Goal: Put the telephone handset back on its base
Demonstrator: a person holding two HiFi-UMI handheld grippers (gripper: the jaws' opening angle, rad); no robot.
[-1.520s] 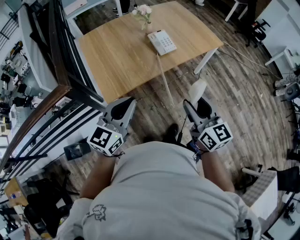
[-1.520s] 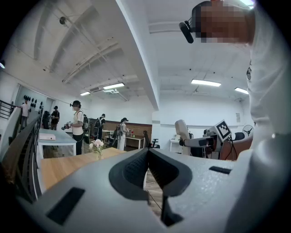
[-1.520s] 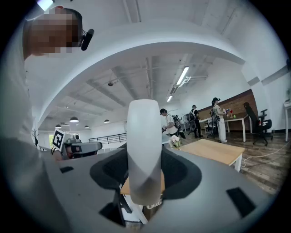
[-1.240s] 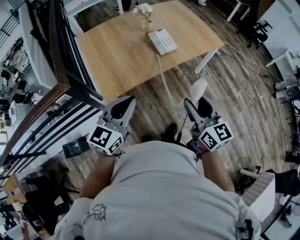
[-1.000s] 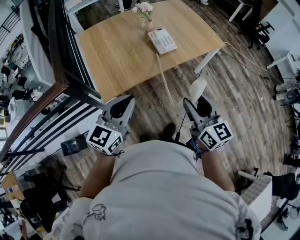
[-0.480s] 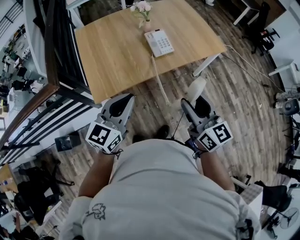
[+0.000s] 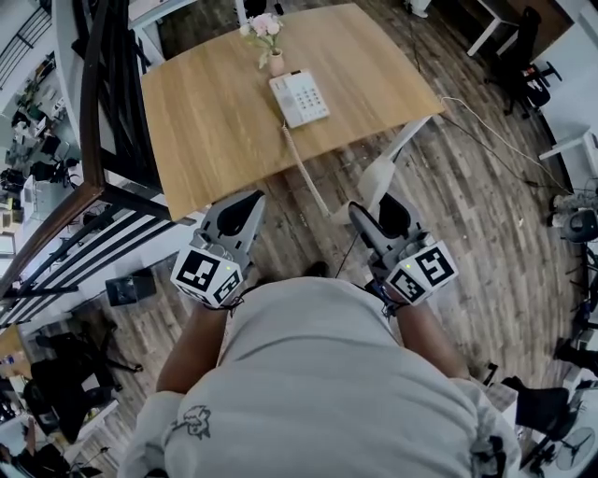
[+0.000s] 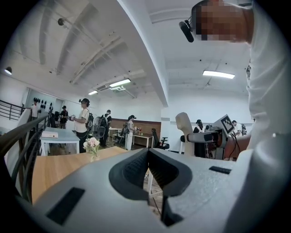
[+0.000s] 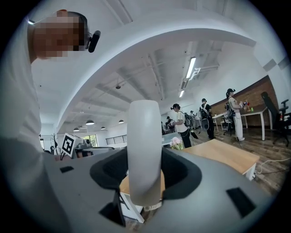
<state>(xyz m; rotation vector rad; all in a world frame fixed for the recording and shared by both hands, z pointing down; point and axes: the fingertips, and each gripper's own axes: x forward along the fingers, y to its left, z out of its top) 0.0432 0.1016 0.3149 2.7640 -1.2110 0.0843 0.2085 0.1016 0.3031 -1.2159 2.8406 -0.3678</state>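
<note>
Pale honey wood grain across the desk (image 7: 206, 112), and near its far edge a white telephone base (image 7: 299, 98) with greyish keys, pink flowers (image 7: 263, 25) beside it. The handset (image 9: 144, 145) is creamy white, its coiled cord (image 7: 304, 173) the same, over the floor's (image 7: 467, 177) mottled brown planks. The left hand-held gripper (image 7: 245, 201) and right hand-held gripper (image 7: 381, 207) are grey, black-padded, with black-and-white square markers.

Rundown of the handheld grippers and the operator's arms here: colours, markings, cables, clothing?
Both the left gripper and right gripper: grey moulded shells, dark ribbed pads inside the jaws, a white cube with black square markers at the rear of each. Thin dark cable by the right one. Person wears a pale grey short-sleeved shirt.
</note>
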